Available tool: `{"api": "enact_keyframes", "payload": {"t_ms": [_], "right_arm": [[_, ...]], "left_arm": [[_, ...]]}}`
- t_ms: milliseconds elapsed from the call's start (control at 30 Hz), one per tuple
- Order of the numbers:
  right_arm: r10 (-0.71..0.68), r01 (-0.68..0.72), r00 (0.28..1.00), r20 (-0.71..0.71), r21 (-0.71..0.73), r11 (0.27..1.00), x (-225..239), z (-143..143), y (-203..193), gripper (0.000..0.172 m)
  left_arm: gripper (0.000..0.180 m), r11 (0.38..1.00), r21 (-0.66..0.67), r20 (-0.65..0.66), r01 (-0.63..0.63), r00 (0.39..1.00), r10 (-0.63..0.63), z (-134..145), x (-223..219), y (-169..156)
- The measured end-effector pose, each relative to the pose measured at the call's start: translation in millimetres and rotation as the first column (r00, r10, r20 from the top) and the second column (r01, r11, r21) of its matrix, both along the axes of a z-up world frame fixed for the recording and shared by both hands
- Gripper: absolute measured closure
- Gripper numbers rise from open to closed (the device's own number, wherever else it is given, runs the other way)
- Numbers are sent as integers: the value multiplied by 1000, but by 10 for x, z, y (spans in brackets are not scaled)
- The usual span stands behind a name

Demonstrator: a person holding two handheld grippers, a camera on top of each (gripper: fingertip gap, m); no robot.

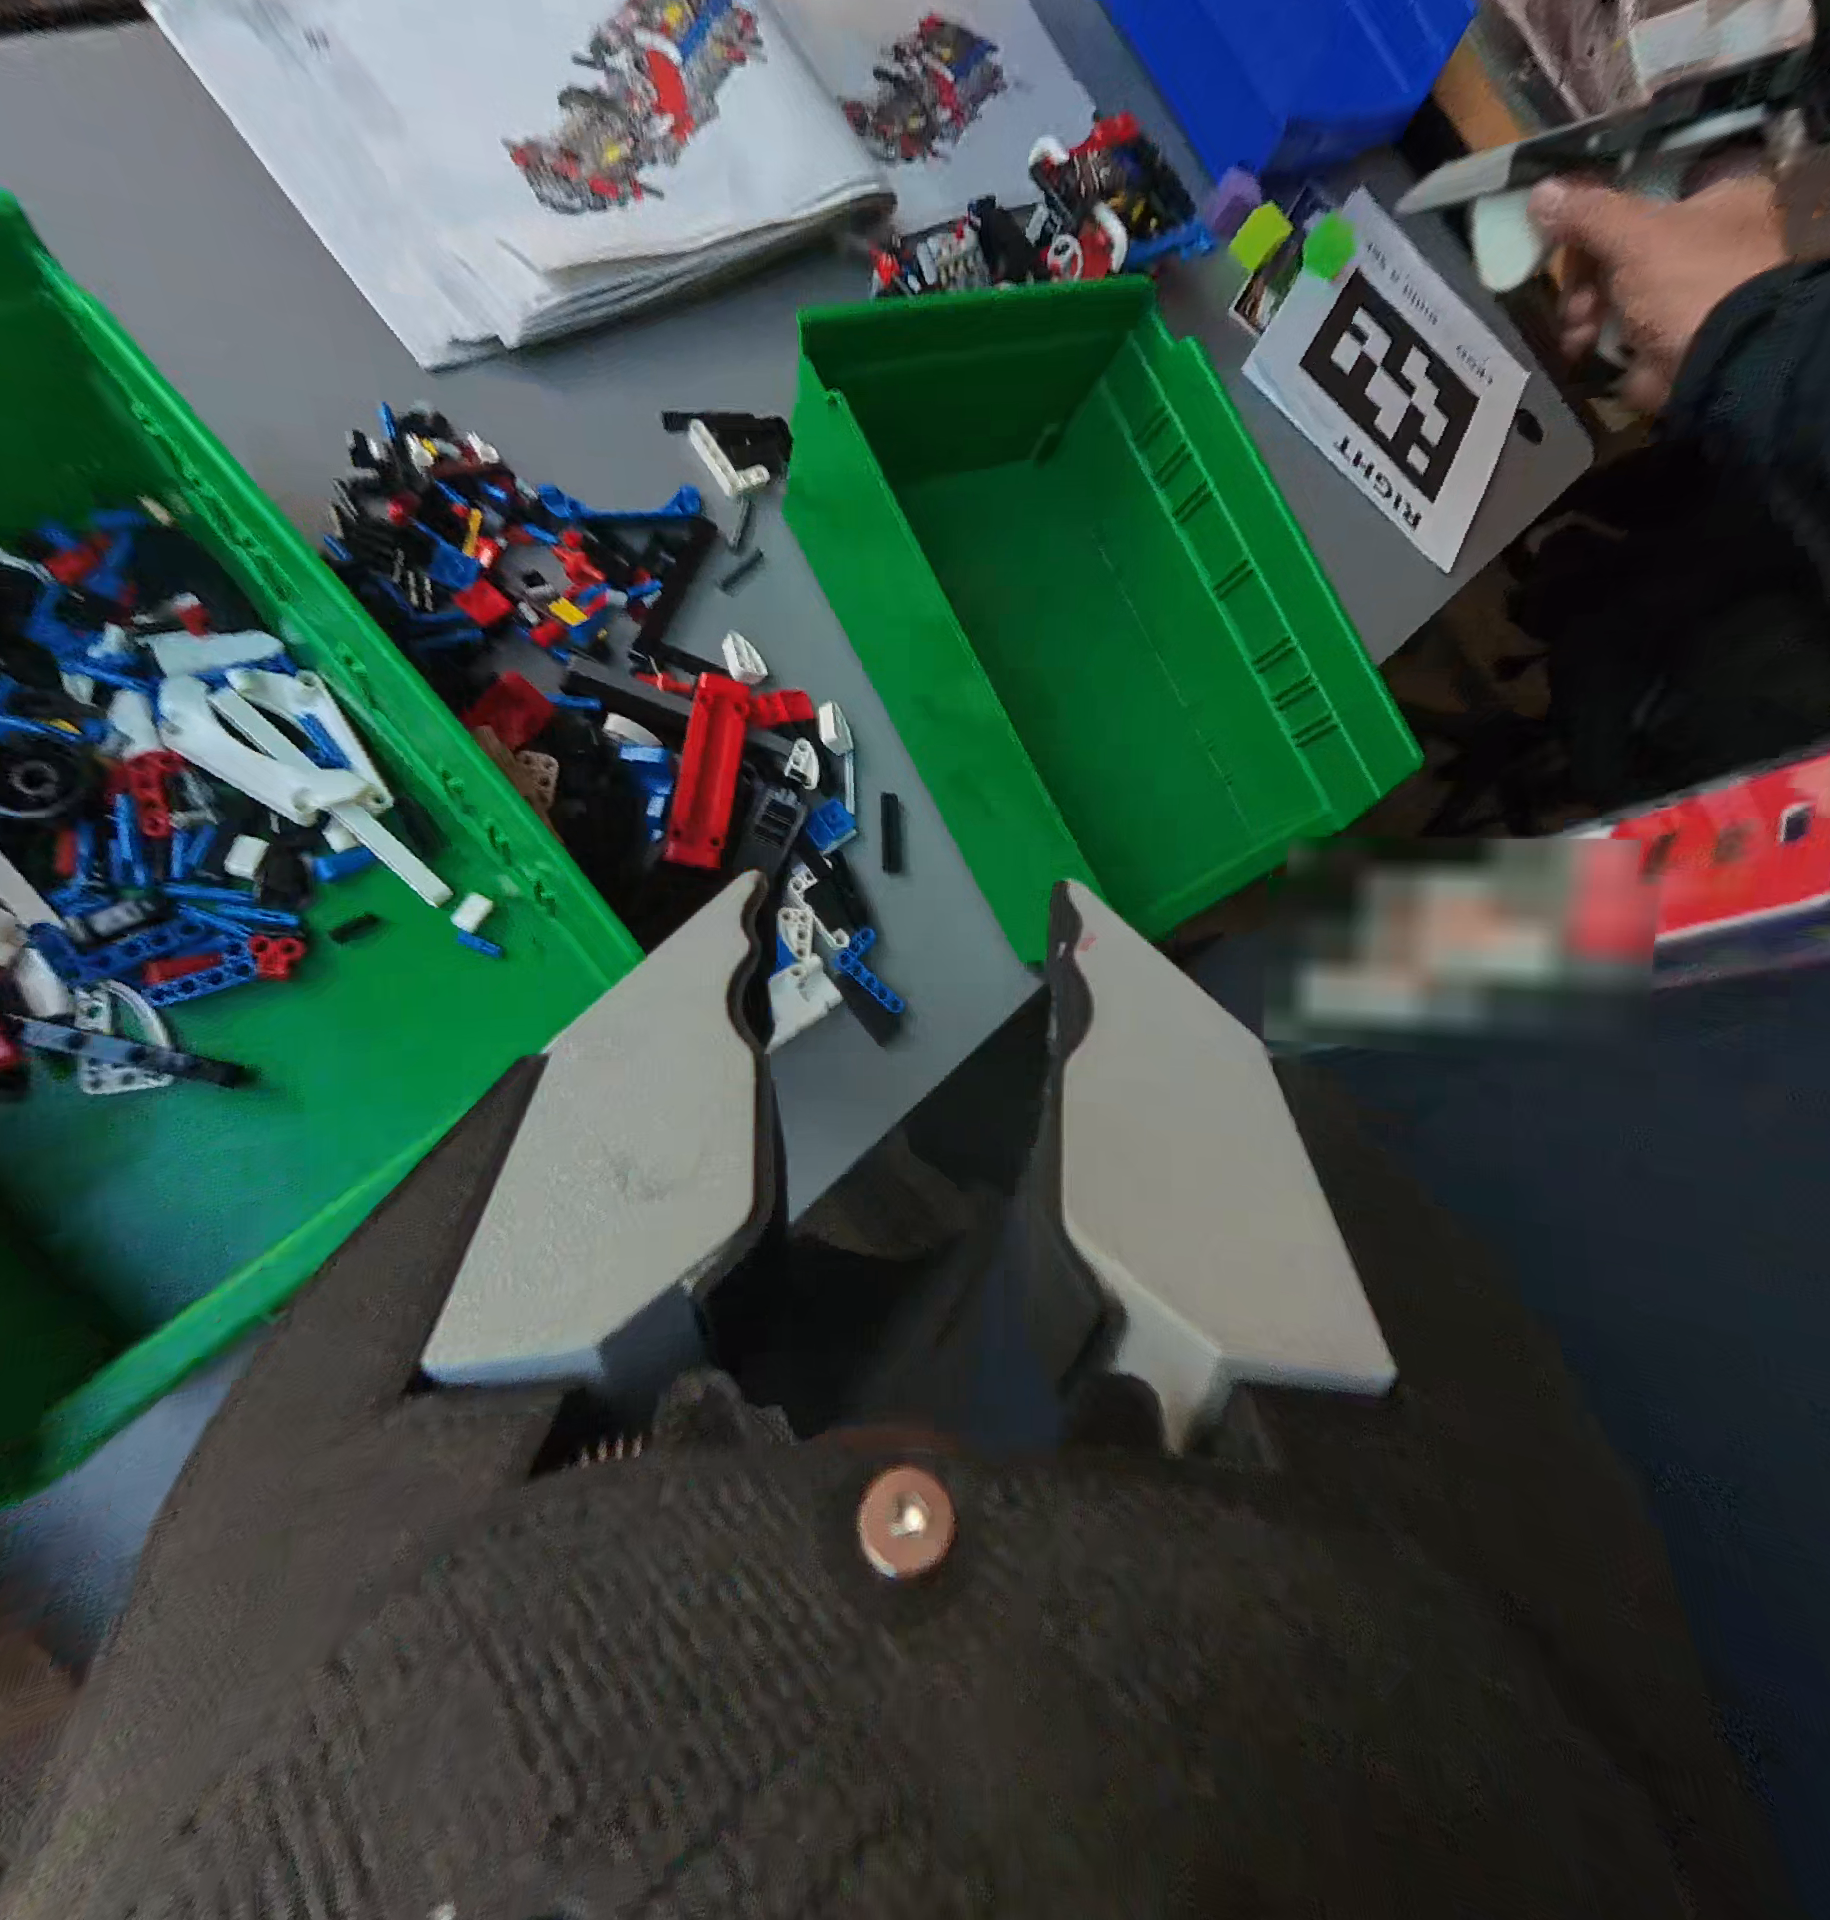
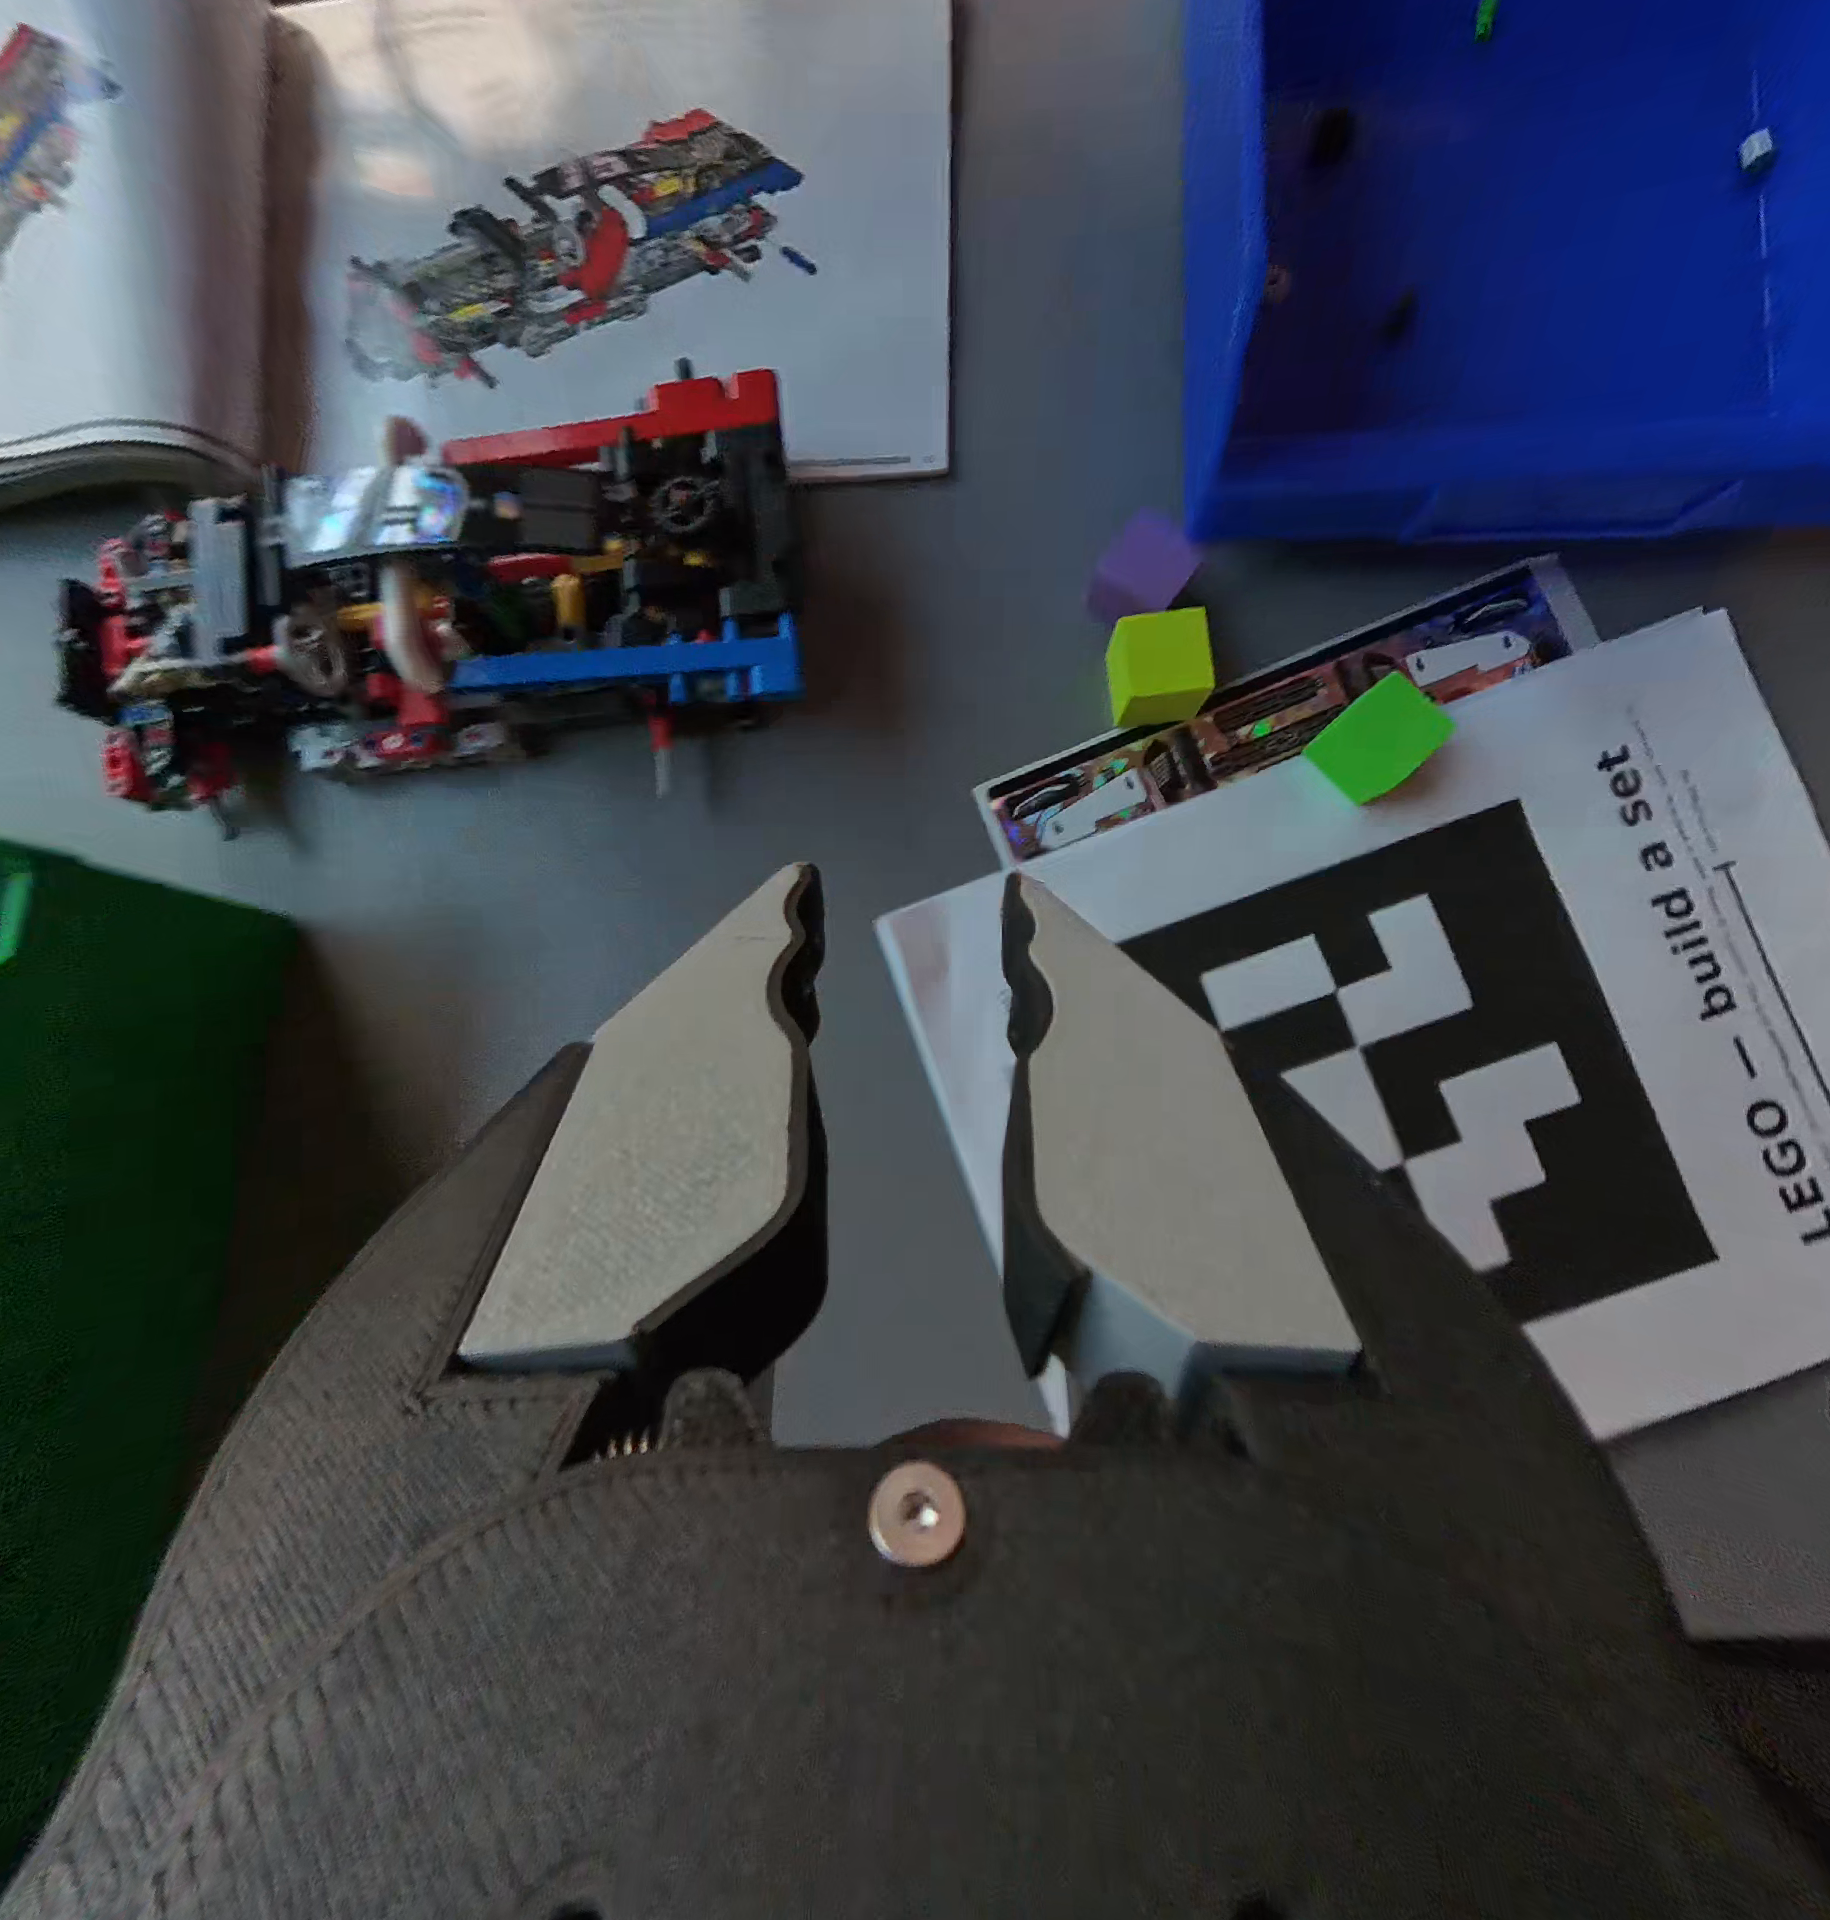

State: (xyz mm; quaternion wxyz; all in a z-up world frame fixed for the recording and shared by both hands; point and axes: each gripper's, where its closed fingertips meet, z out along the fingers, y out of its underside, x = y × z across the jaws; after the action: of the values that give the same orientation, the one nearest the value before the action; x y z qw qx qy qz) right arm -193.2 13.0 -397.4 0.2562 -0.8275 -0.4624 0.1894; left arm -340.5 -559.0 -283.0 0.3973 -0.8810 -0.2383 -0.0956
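Green bins [image 1: 1098, 582] flank brick pile [image 1: 599, 665]; both claws apart, bare.

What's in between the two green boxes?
In the left wrist view, a heap of loose building pieces lies on the grey table between the filled green bin and the empty green bin.

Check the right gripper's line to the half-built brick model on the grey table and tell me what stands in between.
Nothing visible does. The right gripper hangs open and empty above the bare grey table, and the brick model lies ahead to its left. The marker sheet and yellow-green cube lie off to its right.
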Motion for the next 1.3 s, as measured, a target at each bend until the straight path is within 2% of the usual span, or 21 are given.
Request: {"api": "enact_keyframes", "payload": {"t_ms": [133,267,400,500,600,700,767,833,933,1000,1067,1133,1200,1233,1300], "right_arm": [[-4,5,998,60,-19,1000,-182,-479,592,137],[28,-27,990,137,-9,1000,-297,-786,935,135],[90,-85,972,219,-30,996,-359,-1047,1038,135],[111,-99,962,250,-61,993,-375,-1172,1048,145],[114,-101,971,211,-73,992,-430,-1099,1025,145],[127,-119,989,70,-107,987,-562,-747,852,145],[140,-158,985,-104,-184,970,-716,-313,555,145],[147,-234,940,-308,-269,934,-888,261,131,145],[152,-457,792,-591,-409,790,-1148,1217,-793,145],[160,-596,699,-697,-444,669,-1282,1737,-1453,145],[186,-708,629,-755,-457,538,-1382,2130,-2117,146],[195,-785,573,-796,-465,410,-1451,2444,-2725,145],[194,-829,542,-818,-481,287,-1483,2668,-3265,145],[198,-842,530,-825,-484,239,-1493,2747,-3503,145],[215,-850,524,-824,-488,199,-1544,2834,-3897,145]], "left_arm": [[129,997,-68,-5,-35,999,34,6,248,238],[127,991,-126,-48,-52,998,46,90,408,353],[128,983,-162,-62,-90,995,81,120,463,402],[128,979,-180,-72,-92,994,81,137,489,449],[128,978,-193,-110,-74,992,53,170,467,506],[130,979,-193,-166,-58,986,26,231,370,600],[131,982,-186,-221,-27,975,-15,298,284,720],[131,984,-176,-277,21,958,-70,387,201,892],[131,986,-124,-361,109,921,-147,578,85,1264],[132,982,-78,-408,174,893,-191,728,21,1566],[131,969,-43,-455,243,859,-236,901,-17,1836],[130,952,-13,-512,305,816,-269,1095,-44,2009],[130,937,12,-574,350,769,-280,1288,-91,2050],[130,930,23,-604,366,746,-279,1372,-120,2021],[133,918,40,-655,395,704,-275,1500,-179,1881]]}}
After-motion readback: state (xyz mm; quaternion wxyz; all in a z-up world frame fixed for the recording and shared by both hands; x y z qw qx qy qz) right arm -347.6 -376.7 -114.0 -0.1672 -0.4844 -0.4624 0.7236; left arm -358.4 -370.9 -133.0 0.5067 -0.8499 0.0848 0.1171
